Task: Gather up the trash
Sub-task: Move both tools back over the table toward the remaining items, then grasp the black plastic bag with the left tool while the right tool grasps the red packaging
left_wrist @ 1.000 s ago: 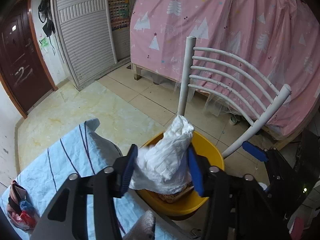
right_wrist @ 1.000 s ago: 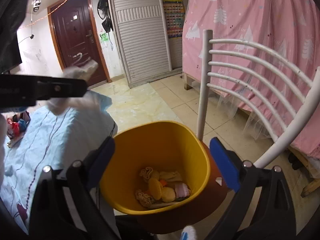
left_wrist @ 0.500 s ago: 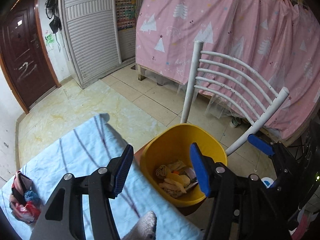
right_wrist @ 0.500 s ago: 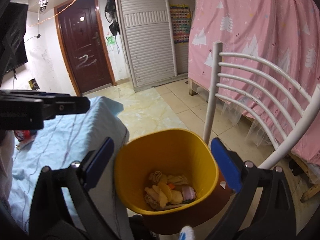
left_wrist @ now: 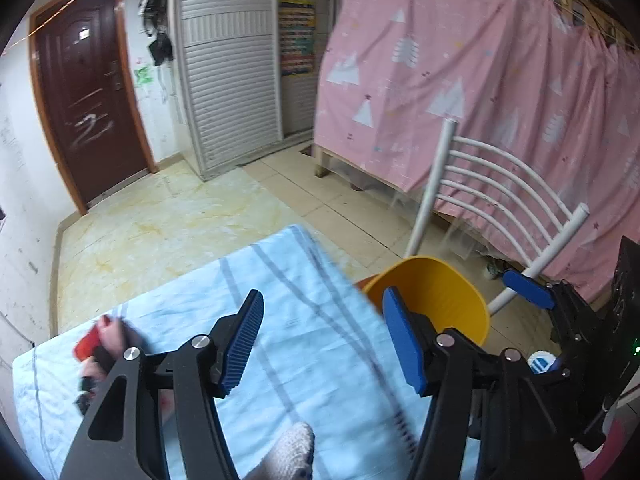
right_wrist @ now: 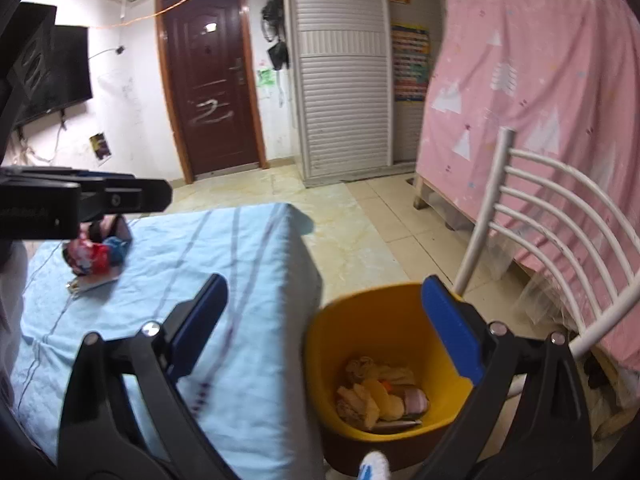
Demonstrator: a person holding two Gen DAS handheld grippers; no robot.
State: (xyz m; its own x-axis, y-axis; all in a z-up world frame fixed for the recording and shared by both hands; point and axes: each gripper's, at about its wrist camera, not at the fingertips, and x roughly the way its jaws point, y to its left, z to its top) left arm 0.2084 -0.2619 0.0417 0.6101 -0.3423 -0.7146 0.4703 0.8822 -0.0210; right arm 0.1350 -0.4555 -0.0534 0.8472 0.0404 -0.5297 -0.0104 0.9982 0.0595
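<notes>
My left gripper [left_wrist: 324, 340] hangs over the light blue striped cloth [left_wrist: 312, 320] on the table, its blue jaws opening with nothing between them. A pile of red and dark wrappers [left_wrist: 98, 344] lies to its left on the cloth; in the right wrist view the wrappers [right_wrist: 94, 258] sit just under the left gripper's fingers [right_wrist: 120, 200]. My right gripper [right_wrist: 326, 320] is open and empty above the table edge and the yellow bin [right_wrist: 360, 320], which holds food scraps [right_wrist: 380, 392]. In the left wrist view the bin [left_wrist: 436, 292] stands to the right.
A white metal chair [right_wrist: 560, 232] stands behind the bin in front of a pink curtain [left_wrist: 460, 80]. The table's edge drops off beside the bin. A white knitted thing [left_wrist: 290, 454] shows at the bottom. Tiled floor, a brown door [right_wrist: 212, 92] and a shuttered cupboard lie beyond.
A second ago my left gripper held a white bag over the bin; the bag is gone from its jaws. Both grippers swung left and rose, and the table now fills more of both views.
</notes>
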